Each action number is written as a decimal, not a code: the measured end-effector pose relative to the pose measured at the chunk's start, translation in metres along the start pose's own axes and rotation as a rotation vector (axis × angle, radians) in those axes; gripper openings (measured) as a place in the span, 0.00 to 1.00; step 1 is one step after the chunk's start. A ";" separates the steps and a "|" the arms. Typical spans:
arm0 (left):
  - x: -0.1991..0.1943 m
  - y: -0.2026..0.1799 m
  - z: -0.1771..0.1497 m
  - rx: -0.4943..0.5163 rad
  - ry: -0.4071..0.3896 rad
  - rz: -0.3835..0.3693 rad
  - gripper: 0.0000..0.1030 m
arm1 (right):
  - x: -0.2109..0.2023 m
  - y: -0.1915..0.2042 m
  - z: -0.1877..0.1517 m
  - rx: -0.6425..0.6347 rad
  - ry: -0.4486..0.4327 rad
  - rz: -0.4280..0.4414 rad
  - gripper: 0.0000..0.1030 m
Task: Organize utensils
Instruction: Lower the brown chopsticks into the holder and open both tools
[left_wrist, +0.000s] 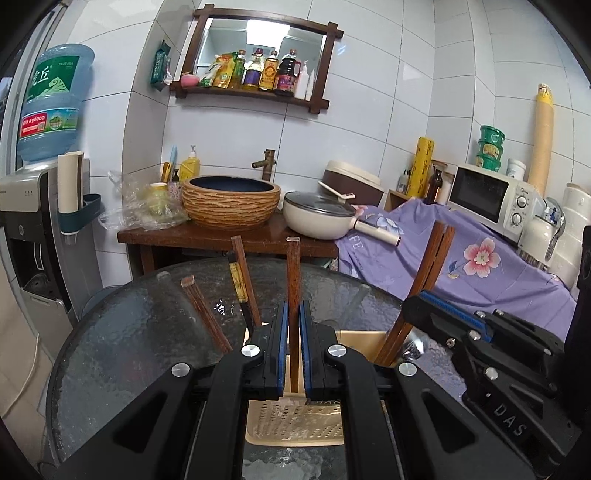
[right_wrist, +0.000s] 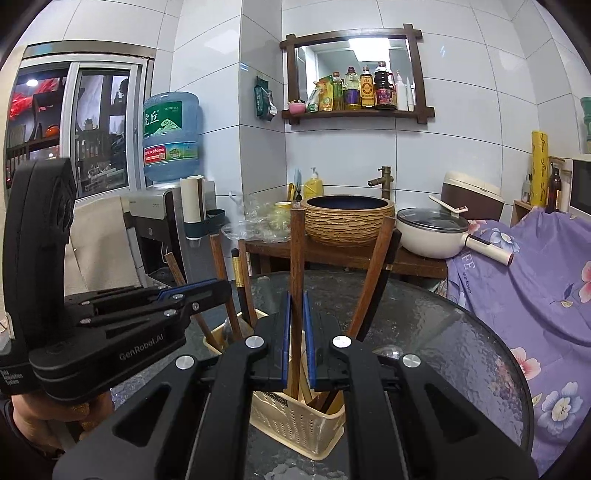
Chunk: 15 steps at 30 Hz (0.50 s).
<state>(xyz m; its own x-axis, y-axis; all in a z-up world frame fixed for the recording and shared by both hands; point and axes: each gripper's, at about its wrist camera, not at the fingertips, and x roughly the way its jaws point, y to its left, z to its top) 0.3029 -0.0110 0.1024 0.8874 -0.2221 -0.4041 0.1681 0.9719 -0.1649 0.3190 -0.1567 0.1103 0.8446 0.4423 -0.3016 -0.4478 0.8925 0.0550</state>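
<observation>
**Chopsticks gripped over the holder**

In the beige perforated holder on the glass surface, wooden chopsticks stand upright. The left claw pinches one chopstick; the right claw clamps another chopstick.

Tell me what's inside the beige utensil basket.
The beige basket holds upright wooden chopsticks; each tongs grips one. Its bottom is hidden by tongs and walls.
</observation>
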 end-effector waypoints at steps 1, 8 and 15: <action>0.001 0.001 -0.001 -0.003 0.004 -0.001 0.06 | -0.002 0.000 0.000 0.001 -0.010 -0.003 0.08; -0.002 -0.001 -0.004 0.010 -0.006 0.003 0.06 | -0.013 0.005 -0.002 -0.040 -0.050 -0.021 0.31; -0.020 0.002 -0.001 -0.017 -0.051 0.003 0.28 | -0.037 0.002 -0.001 -0.022 -0.137 -0.027 0.47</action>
<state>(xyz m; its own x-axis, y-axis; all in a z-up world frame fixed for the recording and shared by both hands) 0.2851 -0.0048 0.1096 0.9085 -0.2147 -0.3585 0.1589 0.9709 -0.1790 0.2862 -0.1717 0.1208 0.8879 0.4277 -0.1695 -0.4296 0.9026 0.0270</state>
